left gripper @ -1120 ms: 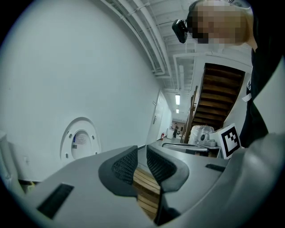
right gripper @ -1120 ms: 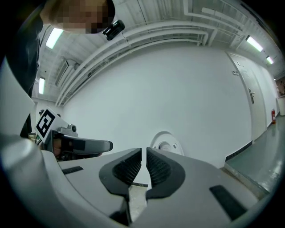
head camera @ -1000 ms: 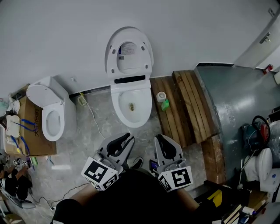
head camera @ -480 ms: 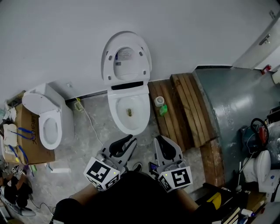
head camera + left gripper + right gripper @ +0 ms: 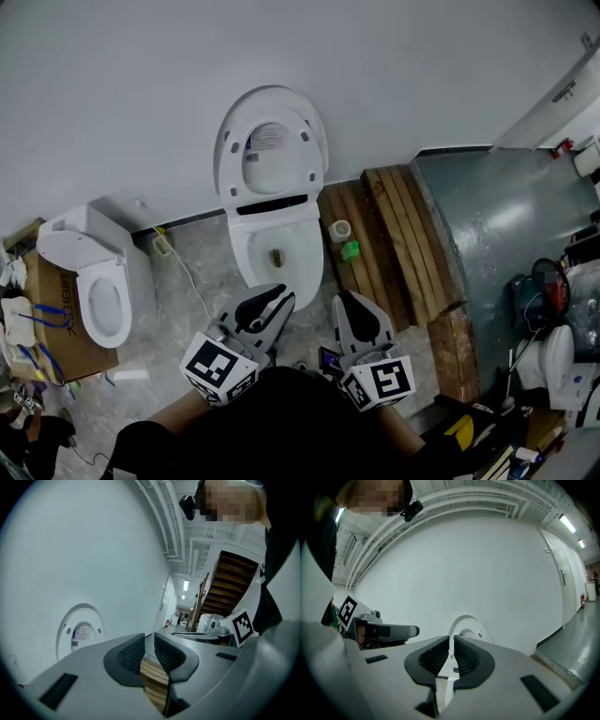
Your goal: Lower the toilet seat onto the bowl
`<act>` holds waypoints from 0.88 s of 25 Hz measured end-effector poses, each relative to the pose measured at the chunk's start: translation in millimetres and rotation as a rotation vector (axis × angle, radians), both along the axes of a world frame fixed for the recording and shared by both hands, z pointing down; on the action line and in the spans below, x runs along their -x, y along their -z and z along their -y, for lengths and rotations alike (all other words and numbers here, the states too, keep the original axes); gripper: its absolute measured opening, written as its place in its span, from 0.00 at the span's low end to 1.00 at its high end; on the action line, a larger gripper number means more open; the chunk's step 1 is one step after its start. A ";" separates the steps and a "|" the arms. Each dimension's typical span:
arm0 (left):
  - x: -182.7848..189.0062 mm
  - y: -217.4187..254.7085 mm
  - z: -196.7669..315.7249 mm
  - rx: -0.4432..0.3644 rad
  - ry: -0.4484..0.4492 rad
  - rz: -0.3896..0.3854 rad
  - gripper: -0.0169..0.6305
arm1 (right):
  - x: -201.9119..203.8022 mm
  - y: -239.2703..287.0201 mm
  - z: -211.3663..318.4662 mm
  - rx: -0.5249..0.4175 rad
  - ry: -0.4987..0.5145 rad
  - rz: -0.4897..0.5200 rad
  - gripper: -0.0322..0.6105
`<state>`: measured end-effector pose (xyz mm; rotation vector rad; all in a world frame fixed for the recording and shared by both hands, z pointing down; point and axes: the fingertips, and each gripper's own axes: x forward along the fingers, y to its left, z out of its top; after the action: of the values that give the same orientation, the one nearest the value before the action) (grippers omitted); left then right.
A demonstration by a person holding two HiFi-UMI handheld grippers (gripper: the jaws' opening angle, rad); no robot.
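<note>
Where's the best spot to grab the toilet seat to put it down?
Probably its top edge, reached from the front, over the bowl. The toilet seat stands upright against the wall with its hinge at the bottom, so the top swings down easiest.

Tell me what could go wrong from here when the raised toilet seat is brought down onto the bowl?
The raised seat stands upright by the wall; the left gripper and right gripper hold nothing, so a mere push might let it slam onto the bowl. The right gripper may knock the small roll on the planks beside the bowl.
</note>
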<state>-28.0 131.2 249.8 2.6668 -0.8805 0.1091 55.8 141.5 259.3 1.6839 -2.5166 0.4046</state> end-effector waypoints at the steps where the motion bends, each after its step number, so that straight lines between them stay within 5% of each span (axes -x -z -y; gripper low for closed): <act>1: 7.1 -0.9 9.7 0.005 0.002 -0.002 0.14 | 5.3 0.1 8.9 0.004 -0.004 0.000 0.13; 11: 65.0 -8.3 71.8 -0.047 0.009 0.019 0.14 | 46.3 -7.5 65.1 0.054 -0.038 0.002 0.13; 15: 81.0 14.4 101.1 -0.138 0.085 -0.074 0.14 | 46.2 -6.7 79.3 0.058 -0.058 -0.005 0.13; 22: 79.6 1.1 133.1 -0.139 0.103 0.014 0.12 | 38.4 -15.6 98.9 0.073 -0.035 0.009 0.13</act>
<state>-107.6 -1.8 248.7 2.7438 -1.0649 0.0438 17.4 42.6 274.8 1.7060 -2.4500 0.5019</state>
